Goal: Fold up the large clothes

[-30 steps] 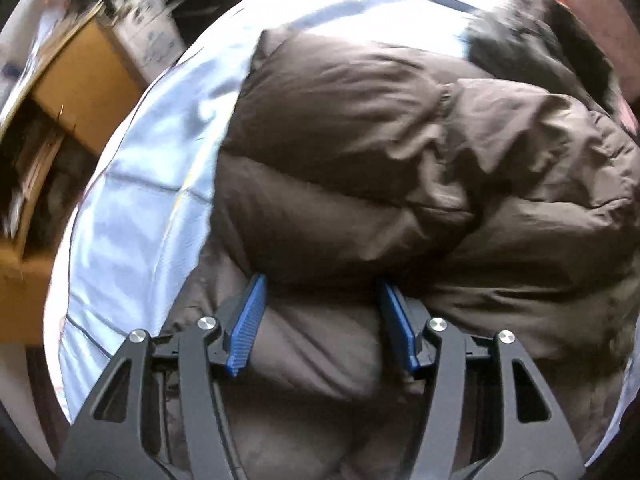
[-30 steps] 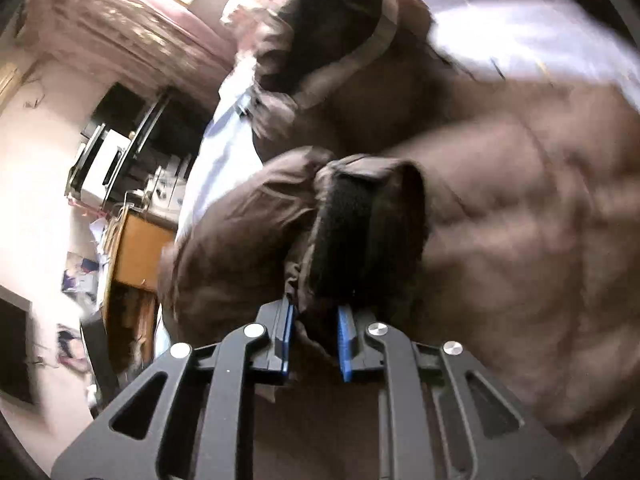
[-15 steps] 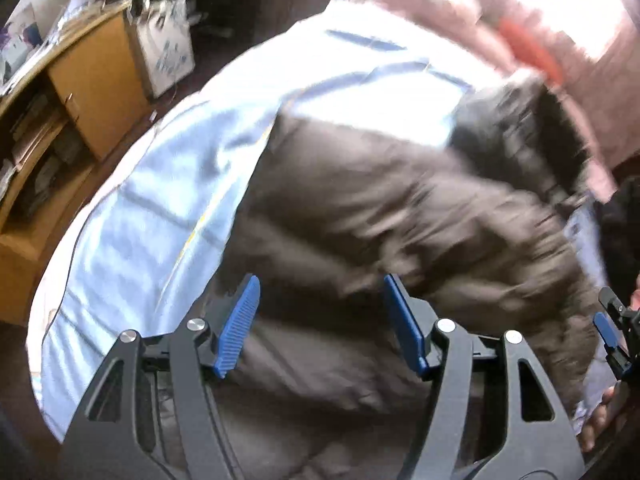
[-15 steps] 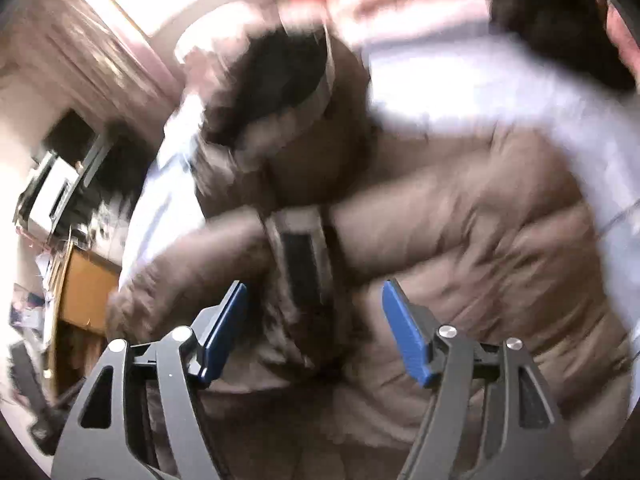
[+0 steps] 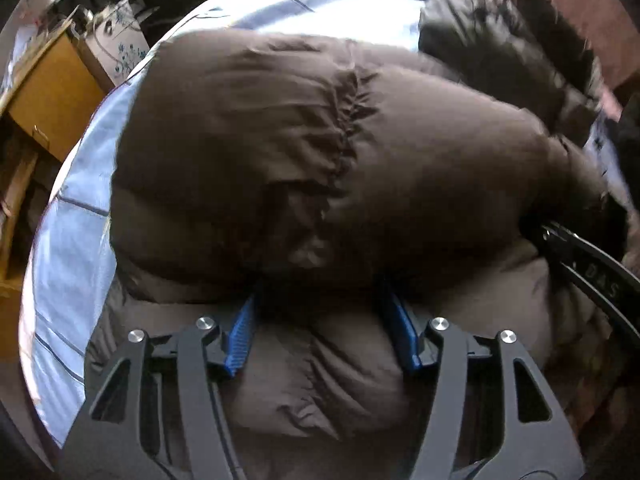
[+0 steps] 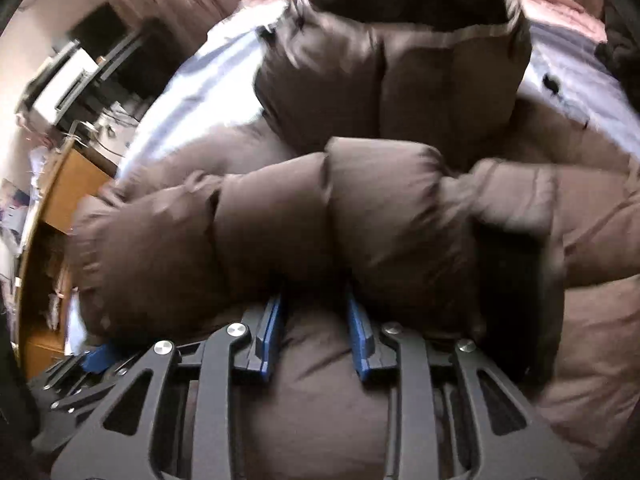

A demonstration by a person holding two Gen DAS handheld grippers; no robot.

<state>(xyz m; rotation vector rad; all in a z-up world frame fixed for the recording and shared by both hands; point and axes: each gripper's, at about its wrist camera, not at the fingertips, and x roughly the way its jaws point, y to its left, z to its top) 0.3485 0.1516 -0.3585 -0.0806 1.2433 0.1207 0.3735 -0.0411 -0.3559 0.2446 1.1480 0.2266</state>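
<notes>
A: Item one, left gripper (image 5: 326,330)?

B: Blue pads set wide apart, a thick fold of the brown puffer jacket (image 5: 304,152) bulging between them. The tips are buried under the fold; whether they pinch it I cannot tell.

A: Item two, right gripper (image 6: 314,326)?

B: Jaws narrower, pads pressed into padded fabric on both sides, the tips hidden beneath the quilted sleeve (image 6: 280,220) that lies across the frame. It probably grips the jacket, though the view is blurred.

A: The jacket's place?

B: Centre of both views, spread on a pale blue bedsheet (image 5: 72,240). In the right wrist view the hood (image 6: 400,40), dark inside, lies at upper centre, beyond the sleeve.

A: Surroundings, left wrist view?

B: The right gripper's black frame enters at the right edge, against the jacket. A black garment (image 5: 508,36) at upper right, touching the jacket. A yellow wooden cabinet (image 5: 52,88) at upper left, a white box (image 5: 120,40) with blue print just beside it.

A: Right wrist view?

B: The same cabinet (image 6: 76,184) at the left edge; the sheet (image 6: 200,92) at upper left.
</notes>
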